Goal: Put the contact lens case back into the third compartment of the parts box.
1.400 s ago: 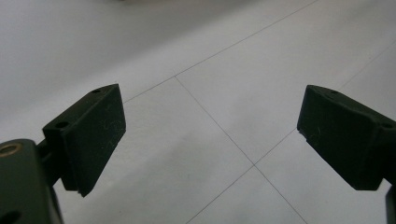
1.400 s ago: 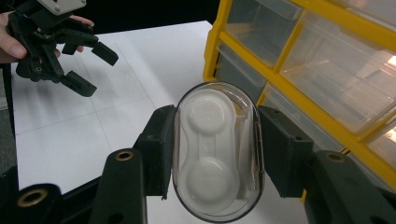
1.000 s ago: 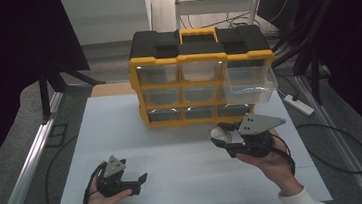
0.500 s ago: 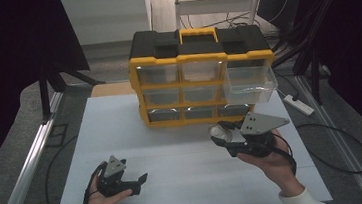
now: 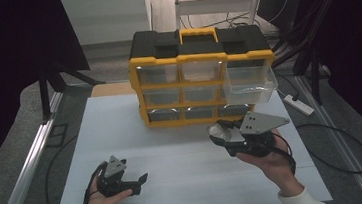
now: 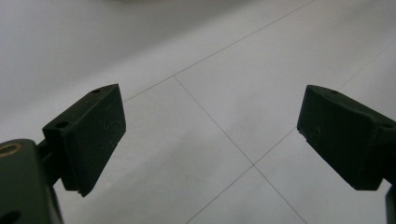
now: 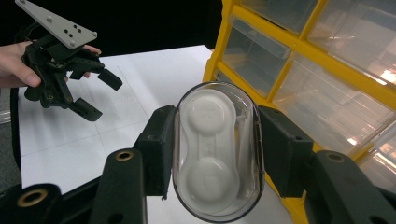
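A clear oval case with a white contact-lens holder inside (image 7: 215,150) sits between the pads of my right gripper (image 7: 215,151), which is shut on it. In the high view that case (image 5: 219,132) hangs above the table just in front of the yellow and black drawer cabinet (image 5: 201,75). The cabinet's upper right clear drawer (image 5: 250,81) is pulled out. My left gripper (image 5: 135,181) rests low at the front left of the table, jaws wide apart with nothing between them (image 6: 210,135). It also shows at the far left of the right gripper view (image 7: 86,91).
The white table top (image 5: 173,143) is marked with thin grid lines. A power strip (image 5: 298,104) lies off the right edge, and cables trail on the floor. Metal rails (image 5: 29,162) run along both sides of the table.
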Demonstrator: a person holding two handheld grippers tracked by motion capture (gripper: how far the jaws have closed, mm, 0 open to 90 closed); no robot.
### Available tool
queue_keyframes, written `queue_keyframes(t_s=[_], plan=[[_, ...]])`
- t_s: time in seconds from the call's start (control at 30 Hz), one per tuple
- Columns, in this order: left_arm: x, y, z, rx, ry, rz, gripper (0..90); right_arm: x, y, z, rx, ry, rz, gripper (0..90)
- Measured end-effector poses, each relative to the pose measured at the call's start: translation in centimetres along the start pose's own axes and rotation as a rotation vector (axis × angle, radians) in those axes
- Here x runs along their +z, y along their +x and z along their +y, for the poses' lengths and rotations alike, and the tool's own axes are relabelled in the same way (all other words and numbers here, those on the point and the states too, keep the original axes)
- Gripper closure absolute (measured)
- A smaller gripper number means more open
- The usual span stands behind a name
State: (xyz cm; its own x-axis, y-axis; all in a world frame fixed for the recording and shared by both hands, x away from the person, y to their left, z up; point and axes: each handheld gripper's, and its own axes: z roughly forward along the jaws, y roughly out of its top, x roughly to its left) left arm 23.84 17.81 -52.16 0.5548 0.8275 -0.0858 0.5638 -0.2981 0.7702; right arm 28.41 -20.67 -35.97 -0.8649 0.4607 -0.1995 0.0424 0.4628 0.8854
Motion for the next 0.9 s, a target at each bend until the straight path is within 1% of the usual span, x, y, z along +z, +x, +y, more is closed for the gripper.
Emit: queue_keyframes(t_s=[0.9], plan=[[-0.1,0.0,0.0,-0.002,-0.001,0.003,8.4,-0.9,-0.6,1.1,0.013,-0.041,-0.022,49.6]])
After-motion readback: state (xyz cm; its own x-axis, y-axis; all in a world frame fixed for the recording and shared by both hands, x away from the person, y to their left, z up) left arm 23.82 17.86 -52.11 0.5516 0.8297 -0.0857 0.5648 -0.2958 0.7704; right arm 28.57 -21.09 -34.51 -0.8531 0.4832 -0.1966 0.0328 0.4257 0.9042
